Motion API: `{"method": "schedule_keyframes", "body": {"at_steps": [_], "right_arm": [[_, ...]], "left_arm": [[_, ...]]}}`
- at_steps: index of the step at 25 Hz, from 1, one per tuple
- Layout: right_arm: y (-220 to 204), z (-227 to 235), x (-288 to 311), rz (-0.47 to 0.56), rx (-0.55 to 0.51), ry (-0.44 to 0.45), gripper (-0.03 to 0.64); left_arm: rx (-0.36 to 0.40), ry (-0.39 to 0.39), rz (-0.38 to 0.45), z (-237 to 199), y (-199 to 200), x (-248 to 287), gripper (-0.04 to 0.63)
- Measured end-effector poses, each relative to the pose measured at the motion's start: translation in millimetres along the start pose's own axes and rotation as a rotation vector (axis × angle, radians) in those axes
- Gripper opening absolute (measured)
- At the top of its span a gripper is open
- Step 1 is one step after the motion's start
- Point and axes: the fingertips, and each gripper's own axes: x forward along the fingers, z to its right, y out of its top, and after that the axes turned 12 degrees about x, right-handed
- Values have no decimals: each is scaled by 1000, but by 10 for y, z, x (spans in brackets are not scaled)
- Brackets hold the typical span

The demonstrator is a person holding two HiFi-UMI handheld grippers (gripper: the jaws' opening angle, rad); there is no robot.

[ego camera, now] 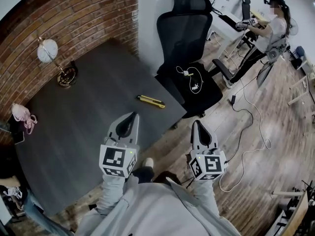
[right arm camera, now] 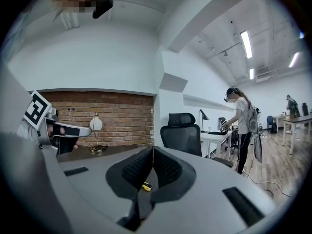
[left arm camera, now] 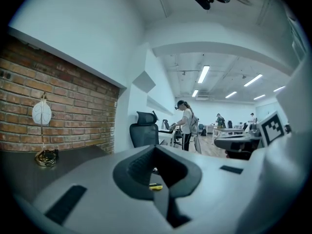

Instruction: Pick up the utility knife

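The yellow utility knife [ego camera: 150, 101] lies flat on the dark table [ego camera: 74, 122], close to its right edge. It also shows small and far off past the jaws in the left gripper view, utility knife [left arm camera: 156, 186], and in the right gripper view, utility knife [right arm camera: 146, 185]. My left gripper [ego camera: 131, 116] hovers over the table just short of the knife, shut and holding nothing. My right gripper [ego camera: 197, 124] hangs over the wooden floor to the right of the table edge, level with the left one, shut and empty. Both point roughly level toward the knife and the chair.
A black office chair [ego camera: 189, 28] with a cable on its seat stands just beyond the table's right edge. A globe lamp [ego camera: 49, 53] stands at the back left by the brick wall [ego camera: 74, 14]. A pink item [ego camera: 23, 114] lies at the left edge. A person [ego camera: 273, 23] works far right.
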Motion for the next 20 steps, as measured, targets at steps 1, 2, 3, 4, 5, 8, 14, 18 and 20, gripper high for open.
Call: {"method": "schedule_keyframes", "body": {"at_steps": [1,2,3,4,5,8,14,18,20], "right_arm": [[-21,-12,31,-5,3,-1,18],[-45,-25,60,-10,5,0,18],[-67,-39,90,-16,7,2,18],[-90,-54,122,-24,7,5,18],[-113,-70,155,-32,6,10,18],[-169,-95,262,-54,8,24,18],[-184,-17,614,-80,9,80,18],[-130,23,1014,-94,6,140,18],[-72,38,1239,-100,0,174,18]], "left_arm": [[-2,0,-4,-25,-23,7,18],[-6,1,-10,-46,-50,12,18],[-10,2,-16,-66,-79,18,18],[-13,2,-23,-84,-109,26,18],[-16,3,-32,-100,-140,35,18],[-24,7,-54,-144,-222,83,18],[-38,52,-78,-221,-276,300,18],[-45,109,-88,-383,-266,508,18],[-52,140,-94,-476,-243,616,18]]}}
